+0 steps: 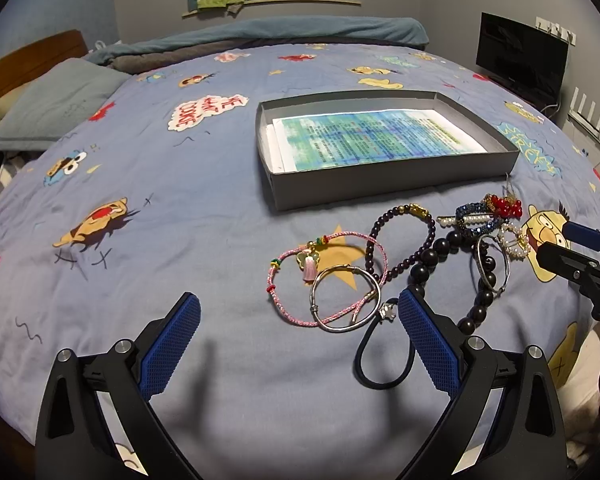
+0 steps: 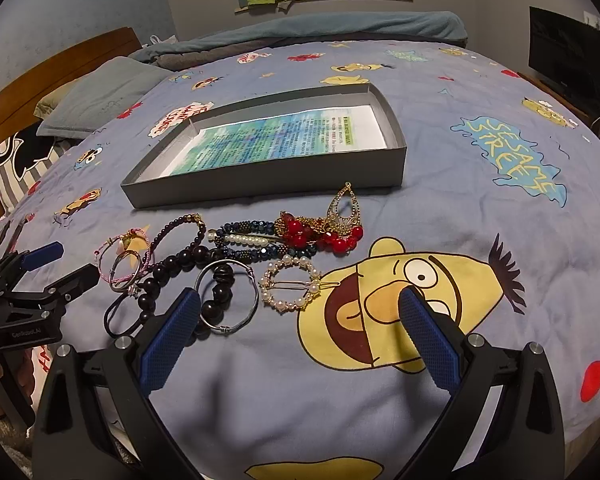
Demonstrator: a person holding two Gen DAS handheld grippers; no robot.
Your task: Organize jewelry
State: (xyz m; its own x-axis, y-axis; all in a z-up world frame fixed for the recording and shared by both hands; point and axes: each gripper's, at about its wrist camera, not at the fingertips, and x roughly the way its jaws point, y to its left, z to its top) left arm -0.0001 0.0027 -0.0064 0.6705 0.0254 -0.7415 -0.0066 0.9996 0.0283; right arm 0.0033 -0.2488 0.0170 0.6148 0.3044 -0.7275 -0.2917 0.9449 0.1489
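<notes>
Jewelry, a loose heap of bracelets, clips and beads, is spread on the blue cartoon-print bedspread (image 1: 180, 184) just in front of both grippers. The left gripper (image 1: 298, 344) is held wide open above the fabric with nothing between its blue textured pads (image 1: 168, 356). Just beyond its right finger, a black elastic hair tie with a small silver charm (image 1: 374, 354) is seen, and a plain silver wire bangle (image 1: 346, 300) is laid overlapping a pink braided cord bracelet with a pale tassel charm (image 1: 326, 278). A string of large dark round beads (image 1: 432, 258) is draped to the right of these.

The right gripper (image 2: 300, 336) is likewise held fully spread and empty, over a yellow cartoon face printed on the cover. Near its left finger, a second thin silver bangle (image 2: 228, 298) is laid over dark beads, and a round pearl-studded hair clip (image 2: 290, 286) is found just beside it. Farther out, a cluster of red beads on gold chain (image 2: 320, 236) is tangled with a blue beaded piece (image 2: 252, 240).

Behind the heap, a shallow grey cardboard box lined with a printed sheet (image 2: 268, 184) is set, with no jewelry seen inside.
</notes>
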